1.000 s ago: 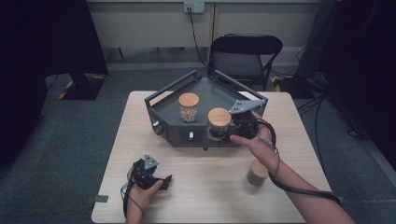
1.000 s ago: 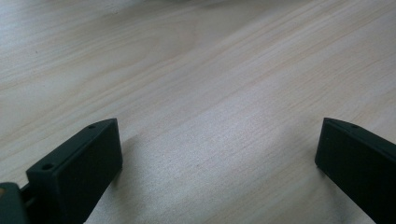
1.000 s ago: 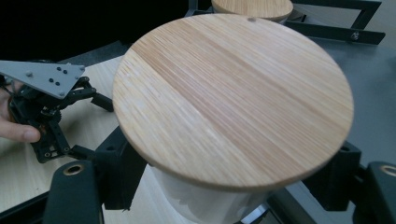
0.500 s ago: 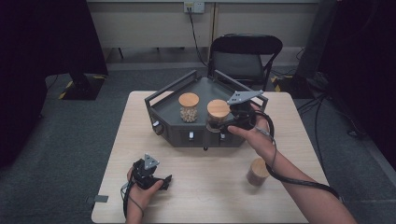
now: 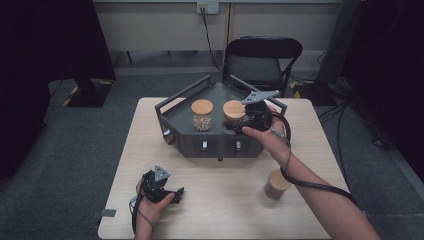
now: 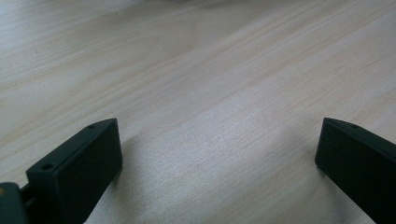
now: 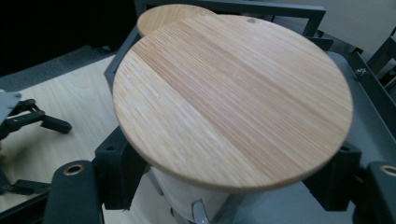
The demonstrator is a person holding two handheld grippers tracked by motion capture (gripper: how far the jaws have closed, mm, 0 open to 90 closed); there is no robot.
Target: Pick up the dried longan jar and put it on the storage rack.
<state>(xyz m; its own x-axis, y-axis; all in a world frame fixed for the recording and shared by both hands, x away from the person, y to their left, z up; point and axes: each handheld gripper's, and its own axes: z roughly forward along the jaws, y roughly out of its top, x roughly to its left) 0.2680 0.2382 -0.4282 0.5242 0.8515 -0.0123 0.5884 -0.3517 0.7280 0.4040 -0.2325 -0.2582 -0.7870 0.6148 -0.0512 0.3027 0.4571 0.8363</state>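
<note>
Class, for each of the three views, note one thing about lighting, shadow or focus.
High view: table evenly lit, room edges fall dark. Left gripper view: soft shadow beside the left claw on pale wood, far grain blurred. Right gripper view: held jar's lid sharp; second lid behind softer.

Lab or test room: grey carpet (image 5: 75,165), wall socket (image 5: 207,7), folding chair (image 5: 262,60), bare wooden table (image 5: 220,200).

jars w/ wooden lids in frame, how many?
3. One with pale contents stands in the grey tray; one beside it, clamped by the right gripper; one on the table near the right forearm.
</note>
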